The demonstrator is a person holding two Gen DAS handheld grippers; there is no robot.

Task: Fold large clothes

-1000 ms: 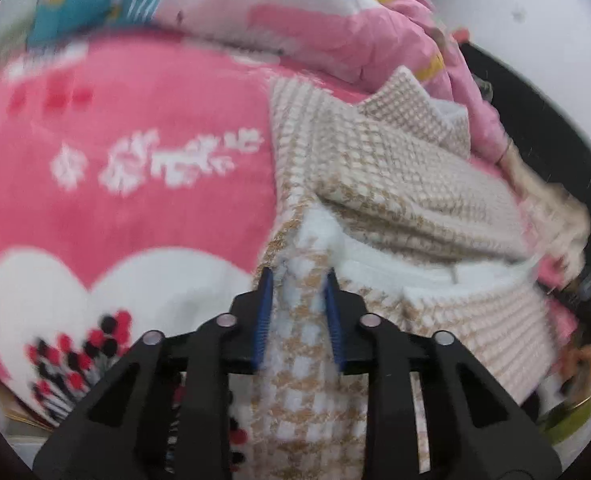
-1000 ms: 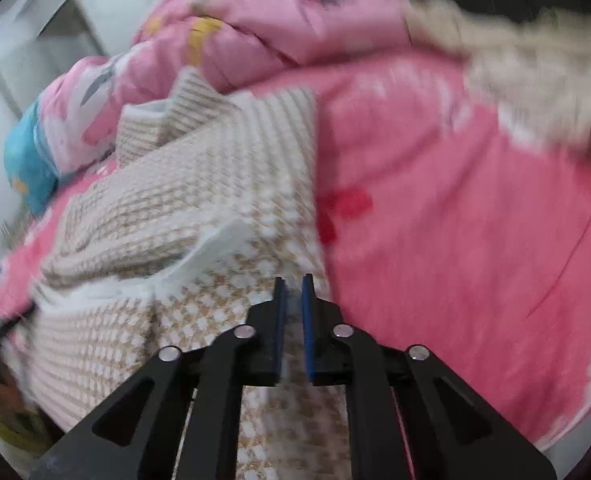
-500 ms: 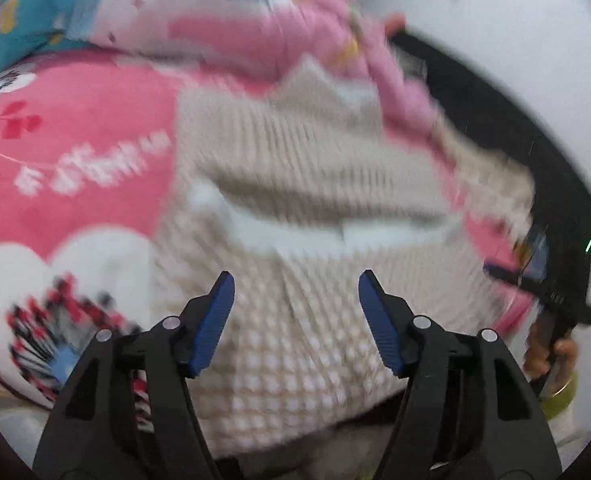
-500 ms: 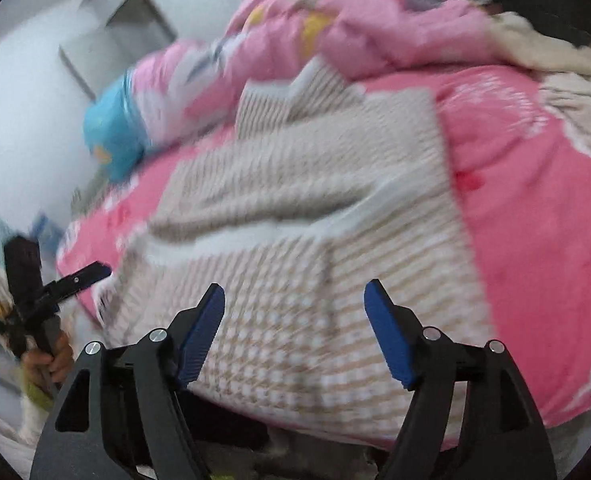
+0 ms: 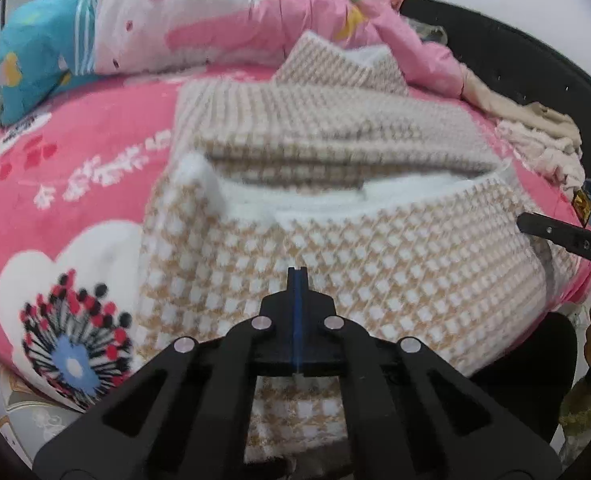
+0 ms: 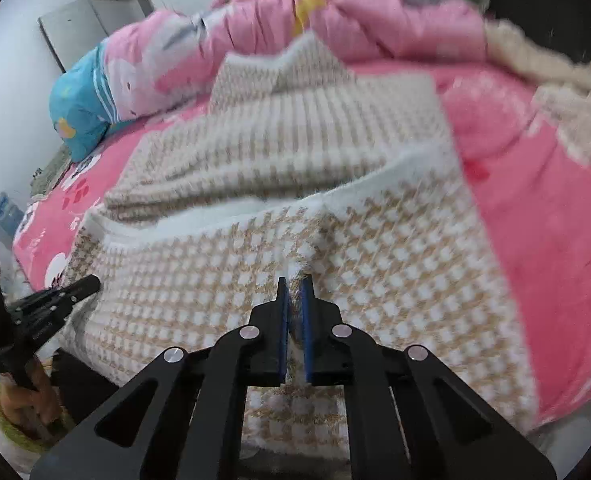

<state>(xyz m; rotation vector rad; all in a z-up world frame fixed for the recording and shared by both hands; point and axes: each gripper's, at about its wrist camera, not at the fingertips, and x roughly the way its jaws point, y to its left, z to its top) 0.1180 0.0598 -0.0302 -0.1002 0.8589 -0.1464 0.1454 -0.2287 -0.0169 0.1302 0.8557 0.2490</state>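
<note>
A beige-and-white houndstooth garment (image 5: 375, 240) lies folded on a pink bed blanket (image 5: 87, 152); it also shows in the right wrist view (image 6: 335, 220). Its near half hangs over the bed's front edge. My left gripper (image 5: 297, 276) is shut with its blue pads together and nothing visible between them, over the garment's near part. My right gripper (image 6: 294, 284) is shut on a pinch of the garment's fabric near its middle. The right gripper's tip shows in the left wrist view (image 5: 555, 236), and the left gripper's in the right wrist view (image 6: 55, 300).
A pink patterned quilt (image 5: 255, 20) and a blue pillow (image 5: 35, 48) are bunched at the bed's far side. Cream clothes (image 5: 543, 136) lie at the right by a dark headboard (image 5: 515, 64). A white cabinet (image 6: 95, 12) stands beyond the bed.
Both grippers let go of the garment and opened wide half a second ago, pulling back from the bed. Now both are shut again, the right one pinching the garment's fabric.
</note>
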